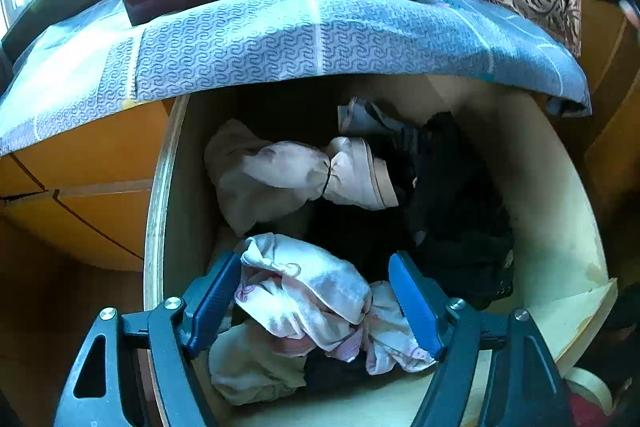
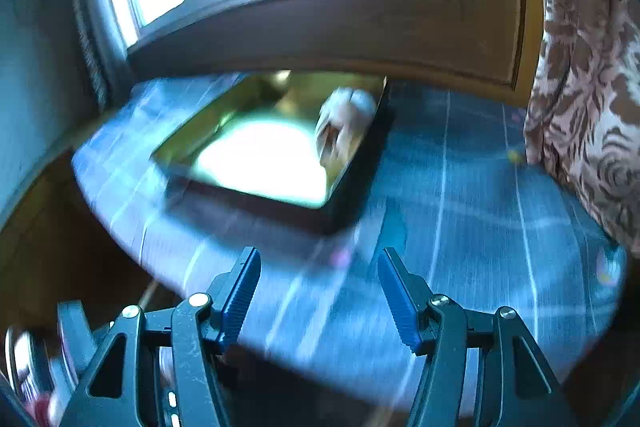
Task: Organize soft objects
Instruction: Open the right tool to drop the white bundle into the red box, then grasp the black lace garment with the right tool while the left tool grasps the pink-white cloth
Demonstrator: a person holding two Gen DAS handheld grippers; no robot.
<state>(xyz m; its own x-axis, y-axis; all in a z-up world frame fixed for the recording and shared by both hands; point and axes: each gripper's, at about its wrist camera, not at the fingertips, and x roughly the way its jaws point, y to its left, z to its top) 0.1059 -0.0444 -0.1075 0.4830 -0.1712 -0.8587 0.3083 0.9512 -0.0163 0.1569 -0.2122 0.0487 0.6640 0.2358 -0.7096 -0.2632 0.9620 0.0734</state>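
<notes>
one pale bundle (image 2: 346,125) already lies in the dark box (image 2: 360,163) on the blue cloth (image 2: 480,187), tucked against the box's right wall, so by my reading the sorting has only just begun. the rest waits in the open drawer (image 1: 560,211) below the cloth's hanging edge: a pink-and-white bundle (image 1: 304,291), a tied beige bundle (image 1: 280,175), a cream piece (image 1: 252,367) at the near end and dark garments (image 1: 460,211) along the right side. the left gripper (image 1: 316,299) hangs over the drawer with its jaws spread wide either side of the pink-and-white bundle; the left blue pad looks to meet the fabric, the right one stands near it, and i would not call it a grip yet. the right gripper (image 2: 320,291) is above the cloth's near edge, jaws partly apart with nothing between them, and its view is smeared with motion. most of the box floor shows bare, so there is room for more. the drawer walls and the overhanging cloth hem crowd a lift, which probably wants to come towards the open near side. a patterned curtain (image 2: 592,87) closes off the right.
</notes>
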